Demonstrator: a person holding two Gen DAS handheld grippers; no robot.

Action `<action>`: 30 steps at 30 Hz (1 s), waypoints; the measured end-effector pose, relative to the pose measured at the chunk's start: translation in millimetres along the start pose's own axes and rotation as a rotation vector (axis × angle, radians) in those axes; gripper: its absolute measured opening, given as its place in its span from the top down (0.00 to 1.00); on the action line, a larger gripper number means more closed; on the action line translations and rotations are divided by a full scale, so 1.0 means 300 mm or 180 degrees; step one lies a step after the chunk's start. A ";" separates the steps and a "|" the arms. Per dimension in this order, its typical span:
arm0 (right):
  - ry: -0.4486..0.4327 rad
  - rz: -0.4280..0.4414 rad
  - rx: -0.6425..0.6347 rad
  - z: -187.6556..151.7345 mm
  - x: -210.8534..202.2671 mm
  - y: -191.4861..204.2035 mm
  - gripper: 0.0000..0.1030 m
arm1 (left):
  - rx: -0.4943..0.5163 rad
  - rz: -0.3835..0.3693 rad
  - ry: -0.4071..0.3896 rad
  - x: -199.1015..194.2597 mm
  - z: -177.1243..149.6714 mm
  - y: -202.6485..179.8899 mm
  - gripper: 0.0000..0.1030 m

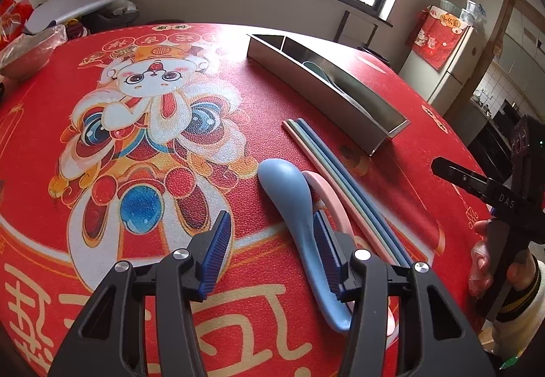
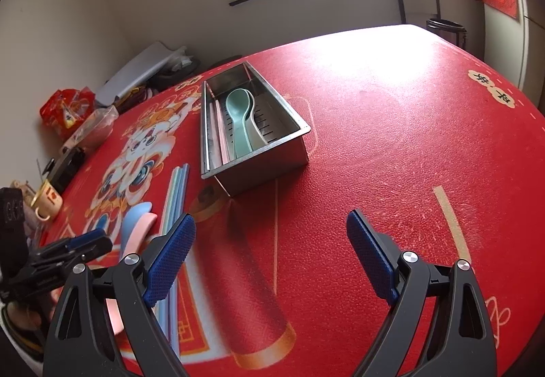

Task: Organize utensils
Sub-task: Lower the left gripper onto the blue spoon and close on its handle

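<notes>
Steel tray (image 2: pixel 253 166) shows its green spoon (image 2: pixel 238 114) fully in right view.

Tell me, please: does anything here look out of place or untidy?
Yes. A blue plastic spoon, a pink plastic spoon and several pastel chopsticks lie loose on the red tablecloth, outside the steel utensil tray. Nothing looks spilled or damaged.

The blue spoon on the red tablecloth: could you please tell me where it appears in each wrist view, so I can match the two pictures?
Left wrist view: the blue spoon lies lower centre, bowl pointing away, its handle running down beside the left gripper's right finger.
Right wrist view: it sits at the lower left, mostly hidden behind the gripper, beside the pink spoon.
Shared landmark: the steel utensil tray, upper right in the left view, centre in the right.
</notes>
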State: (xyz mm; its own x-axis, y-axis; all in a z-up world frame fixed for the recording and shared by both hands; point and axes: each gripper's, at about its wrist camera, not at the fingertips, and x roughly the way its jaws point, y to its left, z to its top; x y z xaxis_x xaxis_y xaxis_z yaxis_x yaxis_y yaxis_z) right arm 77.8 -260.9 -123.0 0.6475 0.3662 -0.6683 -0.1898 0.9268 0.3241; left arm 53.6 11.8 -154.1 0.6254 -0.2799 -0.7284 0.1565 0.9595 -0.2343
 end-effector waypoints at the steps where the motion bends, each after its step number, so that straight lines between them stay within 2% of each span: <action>1: -0.0005 0.0015 -0.0005 0.000 -0.001 0.001 0.15 | 0.0000 -0.0015 0.0015 0.006 0.002 -0.002 0.55; 6: -0.0006 0.0091 0.0044 0.001 -0.001 -0.008 0.15 | -0.0013 -0.0014 0.0108 0.044 0.012 -0.009 0.64; 13: -0.0001 0.0170 0.0143 0.001 0.002 -0.027 0.15 | -0.0077 -0.0101 0.0163 0.063 0.023 -0.013 0.71; 19: -0.0016 0.0213 0.0176 -0.002 -0.004 -0.036 0.15 | 0.0042 -0.0076 0.0190 0.074 0.019 -0.051 0.80; 21: -0.0018 0.0227 0.0196 -0.002 -0.005 -0.040 0.15 | 0.0061 -0.0104 0.0211 0.075 0.015 -0.060 0.86; 23: -0.0019 0.0234 0.0202 -0.003 -0.005 -0.041 0.15 | 0.0116 -0.0051 0.0216 0.076 0.011 -0.072 0.92; 27: -0.0024 0.0248 0.0196 -0.005 -0.006 -0.043 0.15 | 0.0191 0.0046 0.0222 0.073 0.006 -0.084 0.93; 30: -0.0024 0.0258 0.0208 -0.005 -0.006 -0.046 0.15 | 0.0294 0.0213 0.0236 0.059 0.003 -0.079 0.93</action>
State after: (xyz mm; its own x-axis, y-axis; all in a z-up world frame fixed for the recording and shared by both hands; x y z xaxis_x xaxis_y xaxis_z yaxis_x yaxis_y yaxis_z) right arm 78.2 -274.3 -127.3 0.6376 0.4388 -0.6332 -0.1932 0.8867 0.4200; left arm 61.5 -15.8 -160.9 0.5792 -0.2135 -0.7868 0.1883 0.9740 -0.1257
